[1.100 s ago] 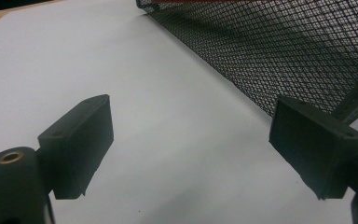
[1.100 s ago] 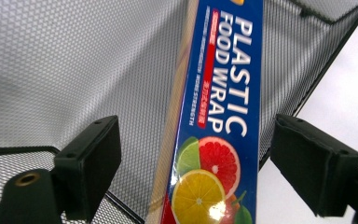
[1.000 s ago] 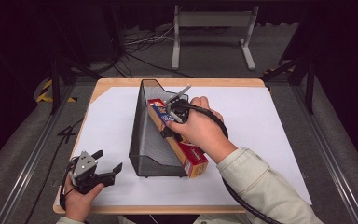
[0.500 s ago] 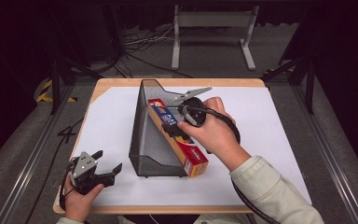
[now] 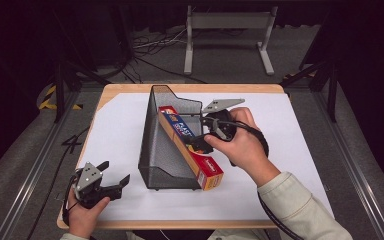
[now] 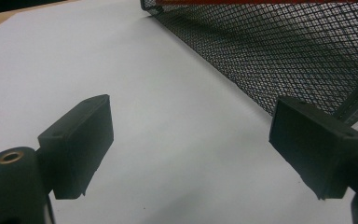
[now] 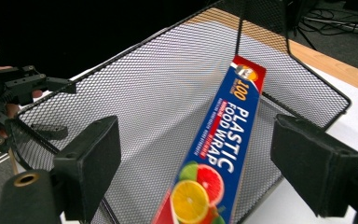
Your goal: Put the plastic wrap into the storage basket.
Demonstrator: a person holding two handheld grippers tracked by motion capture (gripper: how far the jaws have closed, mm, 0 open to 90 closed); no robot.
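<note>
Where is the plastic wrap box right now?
In the high view, the plastic wrap box leans inside the black mesh holder at table centre, just left of the right tool.

The near end of the plastic wrap box (image 7: pixel 214 154) runs off the bottom edge of the right gripper view, the mesh basket (image 6: pixel 279 46) is cut by the left gripper view's top and right edges, and the box's small print is unreadable.

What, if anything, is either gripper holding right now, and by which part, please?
Nothing is held. The right gripper has its jaws open around the plastic wrap box without touching; the left gripper is open over bare paper.
</note>
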